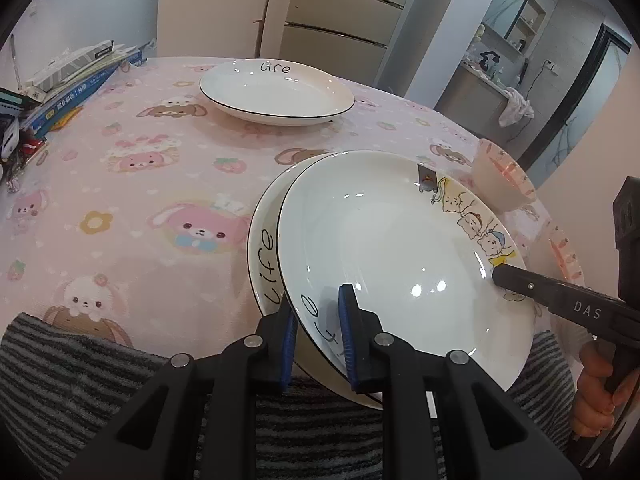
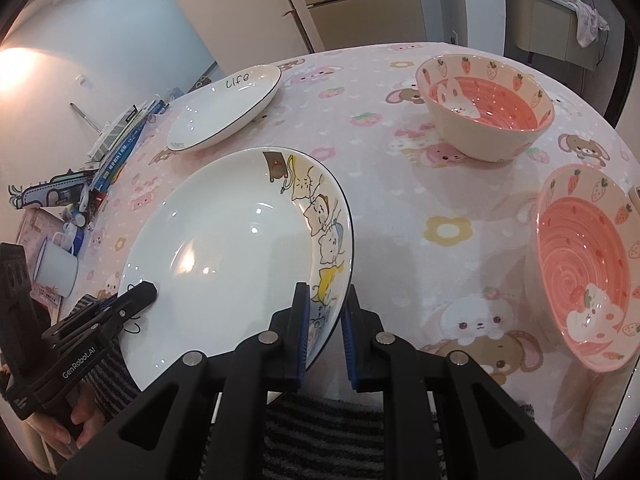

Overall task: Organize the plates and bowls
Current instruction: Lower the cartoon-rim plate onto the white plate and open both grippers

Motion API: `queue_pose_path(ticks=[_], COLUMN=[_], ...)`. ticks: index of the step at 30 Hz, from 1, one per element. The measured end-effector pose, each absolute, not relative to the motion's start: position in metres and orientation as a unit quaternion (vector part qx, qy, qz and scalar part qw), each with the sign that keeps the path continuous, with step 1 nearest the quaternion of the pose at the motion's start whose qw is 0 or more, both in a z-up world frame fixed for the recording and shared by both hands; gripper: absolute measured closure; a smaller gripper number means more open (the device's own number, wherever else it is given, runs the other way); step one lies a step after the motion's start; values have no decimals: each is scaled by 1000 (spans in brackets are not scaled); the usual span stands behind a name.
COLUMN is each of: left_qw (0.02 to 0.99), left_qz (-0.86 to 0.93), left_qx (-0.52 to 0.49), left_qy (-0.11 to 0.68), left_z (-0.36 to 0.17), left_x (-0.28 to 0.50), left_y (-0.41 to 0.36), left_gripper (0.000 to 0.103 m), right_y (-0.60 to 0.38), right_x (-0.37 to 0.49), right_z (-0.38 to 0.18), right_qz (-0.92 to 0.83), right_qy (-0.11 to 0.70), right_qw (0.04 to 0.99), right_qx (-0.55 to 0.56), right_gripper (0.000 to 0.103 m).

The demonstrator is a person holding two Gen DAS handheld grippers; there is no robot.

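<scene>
A white cartoon plate [image 1: 384, 248] lies on top of a white "life" plate [image 1: 266, 256] at the near edge of the table; it also shows in the right wrist view [image 2: 224, 248]. My left gripper [image 1: 318, 336] has its blue pads around the near rims of this stack. My right gripper [image 2: 325, 328] straddles the cartoon plate's right rim with a gap between its pads; it shows in the left wrist view [image 1: 520, 284]. Another "life" plate [image 1: 276, 92] sits far across the table. Two pink strawberry bowls [image 2: 486, 108] [image 2: 584, 268] stand to the right.
Stacked books and pens [image 1: 68, 80] lie at the table's left edge, with a white mug [image 2: 56, 268] near them. The round table [image 1: 160, 184] has a pink cartoon cloth. A cabinet [image 1: 344, 20] stands behind it.
</scene>
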State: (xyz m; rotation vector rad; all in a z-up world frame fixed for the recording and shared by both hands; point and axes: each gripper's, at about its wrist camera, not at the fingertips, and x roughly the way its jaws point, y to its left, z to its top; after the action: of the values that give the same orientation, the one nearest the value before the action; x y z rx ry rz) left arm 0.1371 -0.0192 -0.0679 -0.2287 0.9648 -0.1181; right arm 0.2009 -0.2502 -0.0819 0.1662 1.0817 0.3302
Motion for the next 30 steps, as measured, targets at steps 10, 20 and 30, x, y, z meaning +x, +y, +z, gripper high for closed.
queue_pose_path(ticks=[10,20,30], left_qw=[877,883,888], left_qz=[-49,-23,3], left_qx=[-92,-36,6], left_qy=[470,467,460], left_z=[-63,-53,-55], left_x=[142,133,140], left_y=[-19,-32,-36], left_gripper=[82,80,79], right_y=[-236,-223,-220], right_x=[204,197,197], right_z=[-83,-86,-86], right_qz=[140,130,126], right_qy=[515,497,496], right_qw=[844,858,859], right_qx=[57,6,-4], right_gripper=[83,78,77])
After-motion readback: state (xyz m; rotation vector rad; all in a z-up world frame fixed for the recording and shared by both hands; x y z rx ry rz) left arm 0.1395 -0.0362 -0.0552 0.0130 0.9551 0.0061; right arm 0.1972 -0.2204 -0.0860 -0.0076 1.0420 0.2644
